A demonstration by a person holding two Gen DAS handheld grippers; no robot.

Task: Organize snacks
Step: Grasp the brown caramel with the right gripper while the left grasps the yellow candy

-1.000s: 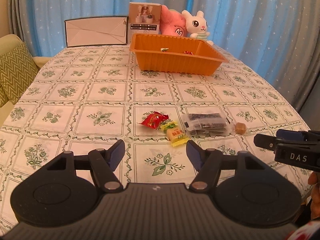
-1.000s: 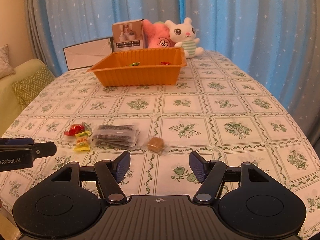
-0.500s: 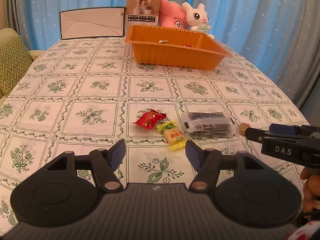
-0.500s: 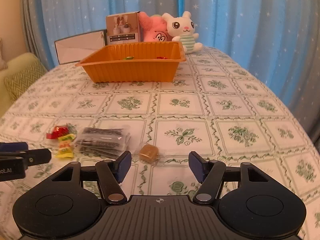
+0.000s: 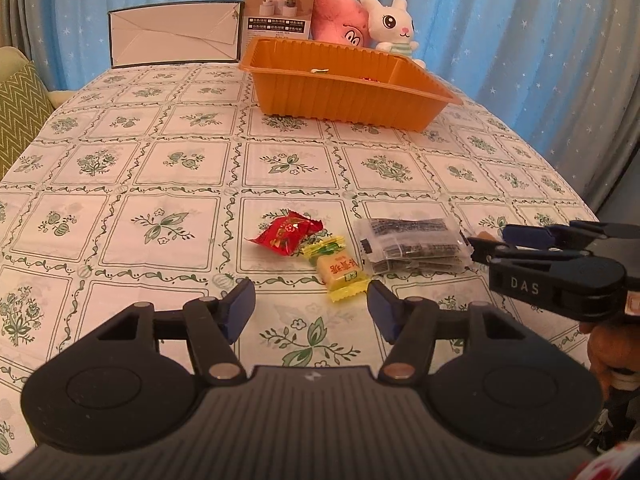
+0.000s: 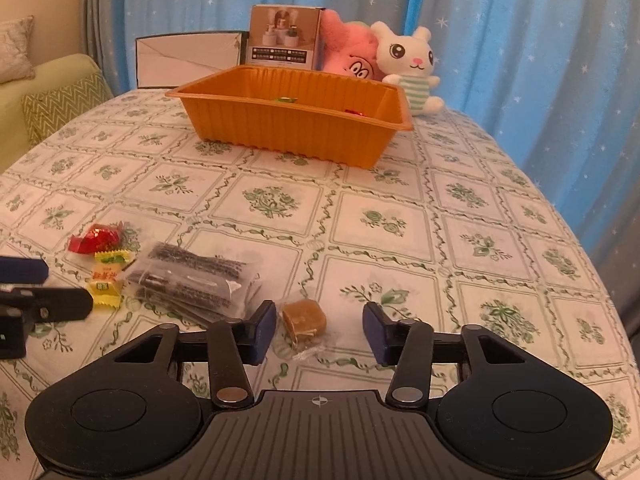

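Brown candy (image 6: pixel 304 317) between closing right claw (image 6: pixel 319 332) pads, untouched, left claw (image 5: pixel 311 307) spread near yellow sweet (image 5: pixel 338 270), bare cloth beyond.

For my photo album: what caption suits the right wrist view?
Right gripper, fingers closing around a brown wrapped candy, with the orange tray waiting behind.

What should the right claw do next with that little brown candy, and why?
Probably close the right claw on the brown candy. Its jaws have just been narrowing, the wrapped candy lies between them on the tablecloth, yet the pads do not touch it. Once gripped, it could go to the orange tray.
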